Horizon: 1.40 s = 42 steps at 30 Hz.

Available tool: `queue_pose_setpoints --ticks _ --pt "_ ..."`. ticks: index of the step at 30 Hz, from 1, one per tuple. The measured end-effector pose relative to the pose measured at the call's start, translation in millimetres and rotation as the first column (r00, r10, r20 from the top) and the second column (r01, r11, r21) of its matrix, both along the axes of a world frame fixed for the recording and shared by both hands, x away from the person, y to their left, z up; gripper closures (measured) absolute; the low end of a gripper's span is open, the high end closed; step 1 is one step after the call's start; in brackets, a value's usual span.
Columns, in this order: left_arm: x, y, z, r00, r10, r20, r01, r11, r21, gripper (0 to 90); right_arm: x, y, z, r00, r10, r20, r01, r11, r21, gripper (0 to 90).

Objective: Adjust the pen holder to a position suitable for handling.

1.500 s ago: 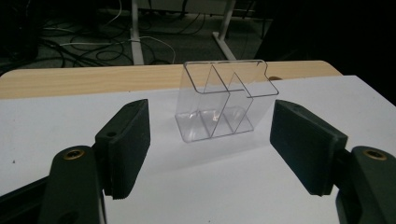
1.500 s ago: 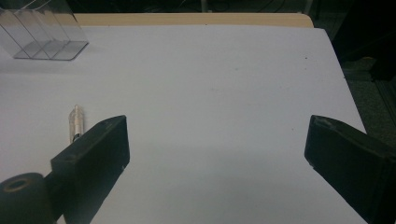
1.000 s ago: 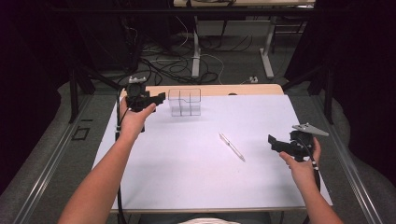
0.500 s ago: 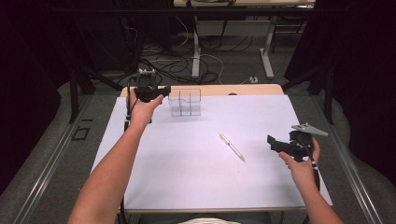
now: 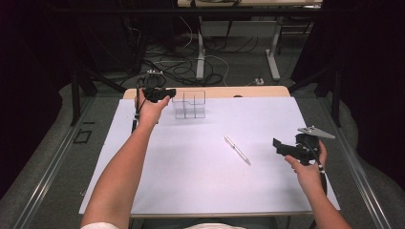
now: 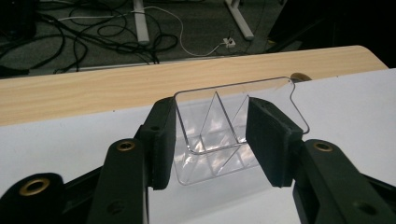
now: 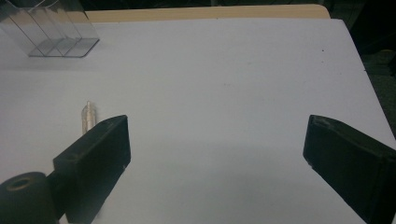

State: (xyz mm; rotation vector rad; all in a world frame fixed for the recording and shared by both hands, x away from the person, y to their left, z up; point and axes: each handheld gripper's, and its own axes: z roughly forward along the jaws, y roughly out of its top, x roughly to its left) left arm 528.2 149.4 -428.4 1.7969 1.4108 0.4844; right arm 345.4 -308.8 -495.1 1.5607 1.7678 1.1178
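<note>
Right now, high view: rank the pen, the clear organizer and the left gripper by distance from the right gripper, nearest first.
1. pen: just left of the right gripper, mid-table on the white sheet.
2. clear organizer: far side of the table, left of centre.
3. left gripper: beyond the organizer's left end, its jaws around that end and just closing in.

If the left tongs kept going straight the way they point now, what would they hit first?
The clear acrylic organizer. Its near end already sits between the jaws of the left tongs, which have just been closing; the left pad looks at the wall, the right pad seems slightly apart, though contact is hard to judge.
</note>
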Motion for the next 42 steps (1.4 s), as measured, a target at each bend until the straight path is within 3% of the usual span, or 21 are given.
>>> queue_pose_setpoints --ticks 6,19,24,34,42 --pt "7.7 -1.0 -7.4 0.9999 0.002 -0.011 -0.002 0.9998 -0.018 59.1 0.5 0.7 -1.2 1.0 0.002 -0.007 -0.002 1.0 0.0 7.6" --pt "21.2 0.9 -23.3 0.996 0.029 -0.084 -0.033 0.9982 -0.049 68.0 1.3 2.6 -2.8 0.9999 0.007 -0.015 -0.007 1.0 -0.002 7.8" --pt "25.0 2.6 -27.4 0.9953 0.05 -0.082 -0.055 0.9967 -0.059 71.1 1.4 2.9 -3.2 0.9999 0.008 -0.015 -0.008 1.0 -0.002 7.9" --pt "28.8 3.9 -33.0 0.9905 0.073 -0.117 -0.08 0.9951 -0.058 78.4 0.8 3.6 -3.1 0.9998 0.01 -0.016 -0.01 0.9999 0.002 7.9" --pt "33.5 2.6 -38.4 0.9813 0.084 -0.173 -0.096 0.9936 -0.06 80.2 1.5 4.3 -4.2 0.9996 0.015 -0.022 -0.015 0.9999 0.008 8.2"
